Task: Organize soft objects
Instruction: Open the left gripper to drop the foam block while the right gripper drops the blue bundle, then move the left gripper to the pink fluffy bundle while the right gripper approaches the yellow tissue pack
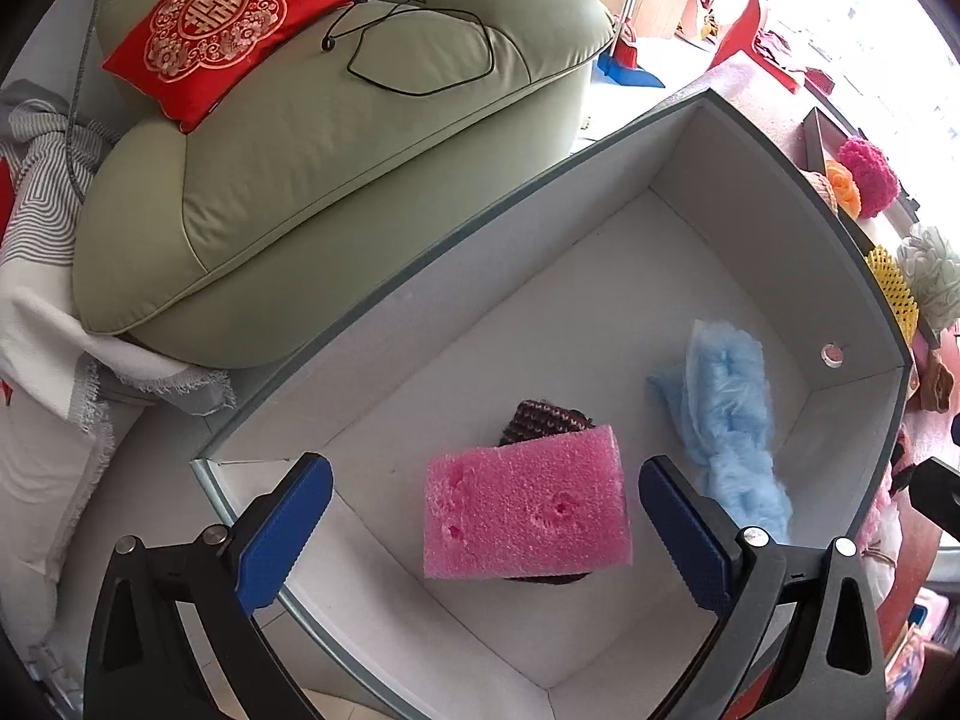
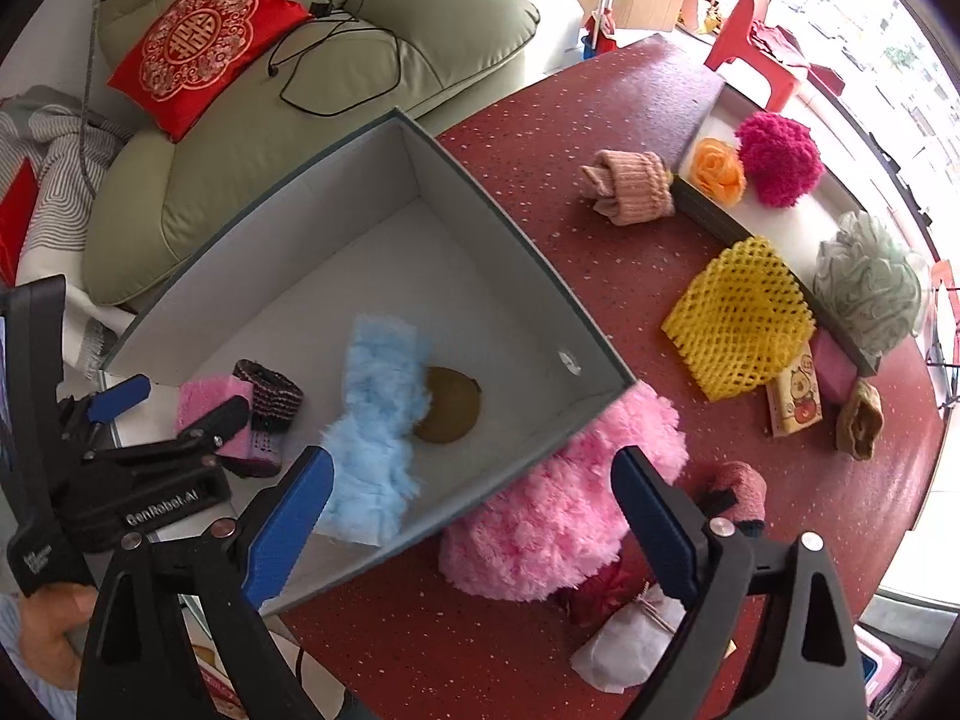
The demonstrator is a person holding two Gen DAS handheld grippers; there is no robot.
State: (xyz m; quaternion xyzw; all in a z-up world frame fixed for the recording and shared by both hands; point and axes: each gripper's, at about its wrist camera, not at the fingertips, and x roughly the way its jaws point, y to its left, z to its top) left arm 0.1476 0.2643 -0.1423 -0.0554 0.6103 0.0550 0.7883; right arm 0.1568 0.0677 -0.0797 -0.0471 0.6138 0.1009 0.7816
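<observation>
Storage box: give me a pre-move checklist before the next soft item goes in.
1. Left tongs open, free of the pink sponge: ok.
2. Right tongs open, nothing held: ok.
3. Sponge settled inside the box, on the striped knit piece: ok.
4. Bare floor left in the box: ok.
5. Fluffy pink item beside the box, between the right tongs' fingers, ready to grasp: ok.
6. Blue fluffy cloth fully inside: cannot tell.
</observation>
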